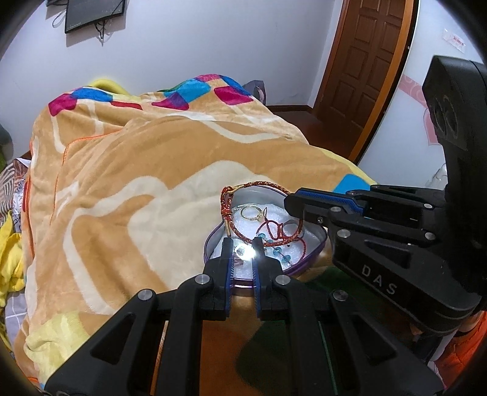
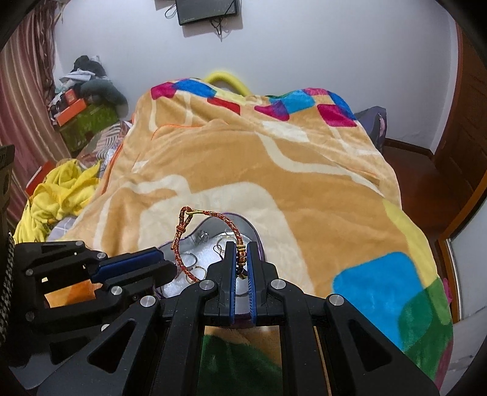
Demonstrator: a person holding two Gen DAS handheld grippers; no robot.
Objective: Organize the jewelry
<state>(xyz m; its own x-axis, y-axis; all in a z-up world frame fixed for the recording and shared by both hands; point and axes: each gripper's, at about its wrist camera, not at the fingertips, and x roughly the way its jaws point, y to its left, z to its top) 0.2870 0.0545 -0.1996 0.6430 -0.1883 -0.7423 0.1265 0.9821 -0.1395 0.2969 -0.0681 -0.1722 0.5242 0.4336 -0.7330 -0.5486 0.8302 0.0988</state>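
Note:
A heart-shaped purple tin lined with white foam lies on the bed blanket. It holds a gold ring, a red cord with blue beads and other small rings. My right gripper is shut on a braided red-and-gold bracelet and holds its loop upright over the tin; the bracelet also shows in the left wrist view. My left gripper is over the tin's near edge, jaws slightly apart around a shiny silver ring; contact is hidden by glare.
An orange and cream blanket covers the bed. Yellow clothes and boxes lie at the left. A wooden door stands at the right. A monitor hangs on the wall.

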